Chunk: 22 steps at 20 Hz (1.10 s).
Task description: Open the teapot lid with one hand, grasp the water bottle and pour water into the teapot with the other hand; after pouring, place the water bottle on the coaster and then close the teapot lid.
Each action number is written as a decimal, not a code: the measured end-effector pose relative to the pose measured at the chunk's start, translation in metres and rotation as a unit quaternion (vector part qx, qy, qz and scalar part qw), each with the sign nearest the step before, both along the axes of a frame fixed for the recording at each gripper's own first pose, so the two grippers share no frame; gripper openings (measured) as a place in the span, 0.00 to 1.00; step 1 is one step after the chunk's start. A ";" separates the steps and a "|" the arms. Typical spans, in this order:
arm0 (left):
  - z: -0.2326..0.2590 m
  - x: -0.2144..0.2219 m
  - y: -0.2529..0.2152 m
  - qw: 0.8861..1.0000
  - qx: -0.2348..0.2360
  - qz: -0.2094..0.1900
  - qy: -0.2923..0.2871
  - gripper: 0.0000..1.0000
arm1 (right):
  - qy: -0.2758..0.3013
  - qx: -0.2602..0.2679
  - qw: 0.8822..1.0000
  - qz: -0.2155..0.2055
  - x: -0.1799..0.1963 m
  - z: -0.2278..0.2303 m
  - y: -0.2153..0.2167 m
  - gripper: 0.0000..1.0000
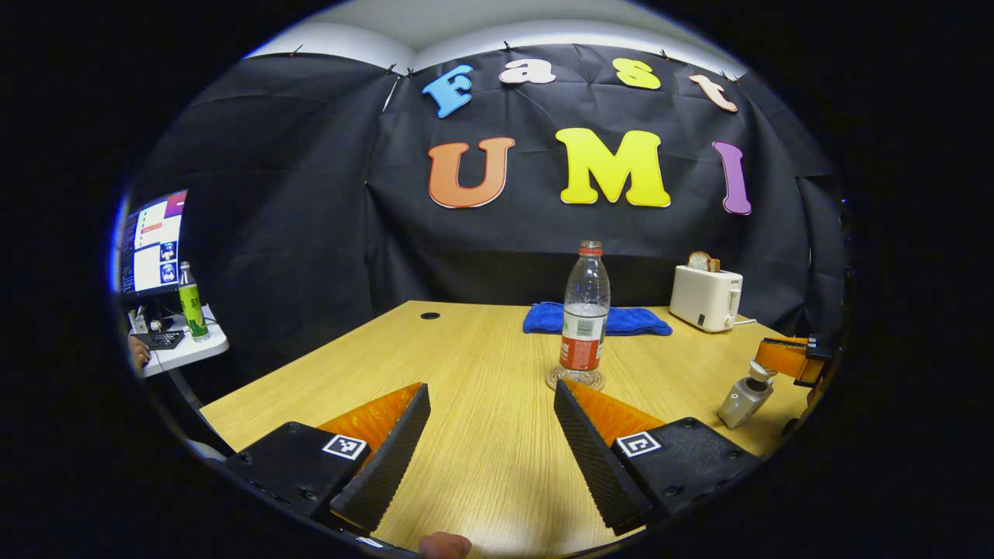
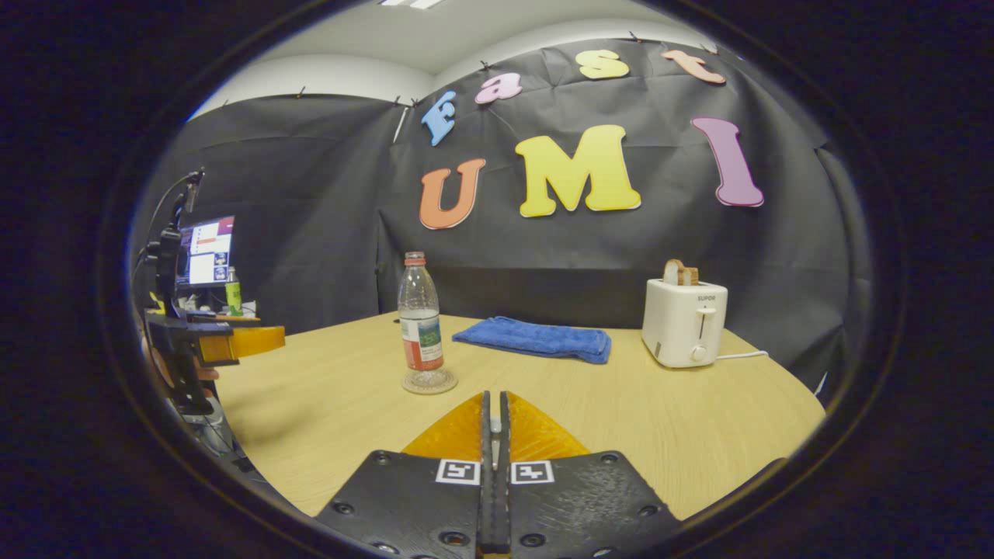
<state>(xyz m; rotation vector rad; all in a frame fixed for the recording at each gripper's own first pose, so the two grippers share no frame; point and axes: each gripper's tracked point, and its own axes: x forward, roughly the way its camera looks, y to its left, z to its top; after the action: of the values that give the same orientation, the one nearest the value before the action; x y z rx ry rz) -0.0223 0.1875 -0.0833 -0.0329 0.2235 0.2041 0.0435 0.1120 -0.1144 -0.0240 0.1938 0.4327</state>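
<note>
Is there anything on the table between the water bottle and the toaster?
Yes. In the right gripper view, a folded blue towel lies on the table between the water bottle and the toaster, nearer the back.

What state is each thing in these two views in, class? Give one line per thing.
water bottle: upright on the coaster, capped, partly filled.
coaster: flat on the table, under the bottle.
left gripper: open, holding nothing.
right gripper: shut, something small and pale between its fingers.
blue towel: folded, lying flat.
toaster: upright, bread in its slot.
</note>
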 end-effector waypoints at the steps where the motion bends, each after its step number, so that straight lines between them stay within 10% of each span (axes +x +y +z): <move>1: 0.003 -0.005 0.001 1.000 0.001 0.001 -0.002 1.00 | 0.001 -0.004 1.000 -0.003 0.000 -0.004 -0.002 0.00; 22: 0.011 -0.011 -0.015 1.000 0.007 -0.009 -0.008 1.00 | 0.000 -0.007 1.000 -0.011 -0.001 -0.019 -0.007 0.00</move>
<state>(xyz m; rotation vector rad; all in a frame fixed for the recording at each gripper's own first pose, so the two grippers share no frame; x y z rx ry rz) -0.0335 0.1722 -0.0724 -0.0183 0.2062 0.1882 0.0430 0.1051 -0.1334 -0.0357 0.1962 0.4086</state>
